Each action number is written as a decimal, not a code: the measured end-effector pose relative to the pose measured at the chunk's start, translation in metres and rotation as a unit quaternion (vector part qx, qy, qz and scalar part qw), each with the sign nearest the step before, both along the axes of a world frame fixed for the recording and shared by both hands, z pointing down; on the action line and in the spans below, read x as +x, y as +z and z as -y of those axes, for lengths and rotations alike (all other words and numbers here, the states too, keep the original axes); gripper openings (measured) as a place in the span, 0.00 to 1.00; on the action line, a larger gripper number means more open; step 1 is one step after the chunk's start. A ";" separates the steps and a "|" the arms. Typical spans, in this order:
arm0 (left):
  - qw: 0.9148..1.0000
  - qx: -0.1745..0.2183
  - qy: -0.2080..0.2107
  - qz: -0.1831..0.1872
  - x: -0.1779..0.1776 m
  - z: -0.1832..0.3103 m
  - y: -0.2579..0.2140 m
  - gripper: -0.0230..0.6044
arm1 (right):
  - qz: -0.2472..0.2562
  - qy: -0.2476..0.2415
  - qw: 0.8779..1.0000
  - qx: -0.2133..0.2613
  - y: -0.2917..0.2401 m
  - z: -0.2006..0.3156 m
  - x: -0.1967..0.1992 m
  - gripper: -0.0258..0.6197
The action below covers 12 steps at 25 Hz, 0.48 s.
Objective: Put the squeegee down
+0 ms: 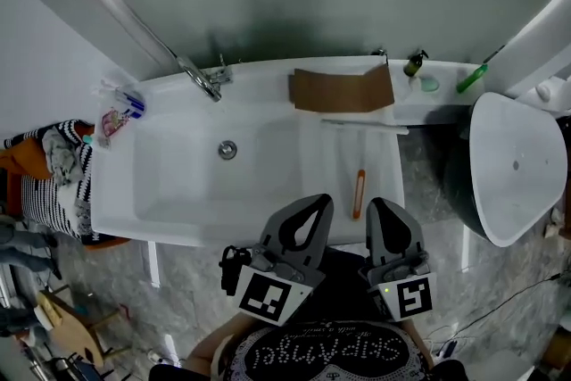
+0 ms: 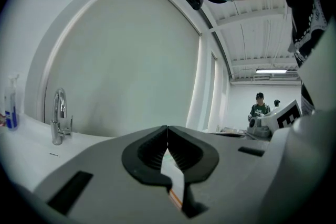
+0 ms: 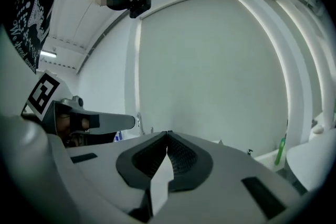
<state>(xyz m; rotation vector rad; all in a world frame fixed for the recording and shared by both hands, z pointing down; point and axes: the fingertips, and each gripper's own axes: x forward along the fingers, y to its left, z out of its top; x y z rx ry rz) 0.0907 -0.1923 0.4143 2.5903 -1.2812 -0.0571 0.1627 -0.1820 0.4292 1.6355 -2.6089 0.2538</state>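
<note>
apparently the put-down is done: the squeegee lies in the tub at its right end, close to the near edge. the left tool and the right tool hover there, both pinched closed and empty. next calls only for keeping clear.

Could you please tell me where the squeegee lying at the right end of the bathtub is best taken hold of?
Probably by the orange handle of the squeegee, coming from above at the near side, jaws across its narrow width. It lies flat, pointing toward the person, while the long blade sits crosswise at the far end.
</note>
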 end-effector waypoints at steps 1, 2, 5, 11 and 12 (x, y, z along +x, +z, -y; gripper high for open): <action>1.000 -0.001 0.003 -0.002 0.001 -0.003 0.003 0.05 | 0.002 -0.004 1.000 -0.005 0.005 -0.003 -0.003 0.07; 1.000 -0.001 0.006 -0.001 0.002 -0.006 0.006 0.05 | 0.000 -0.007 1.000 -0.010 0.009 -0.005 -0.005 0.07; 0.999 0.002 0.024 0.025 0.008 -0.013 0.021 0.05 | -0.004 -0.009 1.000 -0.023 0.018 -0.007 -0.008 0.07; 0.999 -0.026 0.030 0.031 0.014 -0.015 0.036 0.04 | 0.000 -0.018 0.999 -0.027 0.022 -0.011 -0.009 0.07; 0.999 -0.027 0.026 0.029 0.013 -0.014 0.036 0.04 | -0.002 -0.023 0.999 -0.028 0.022 -0.012 -0.011 0.07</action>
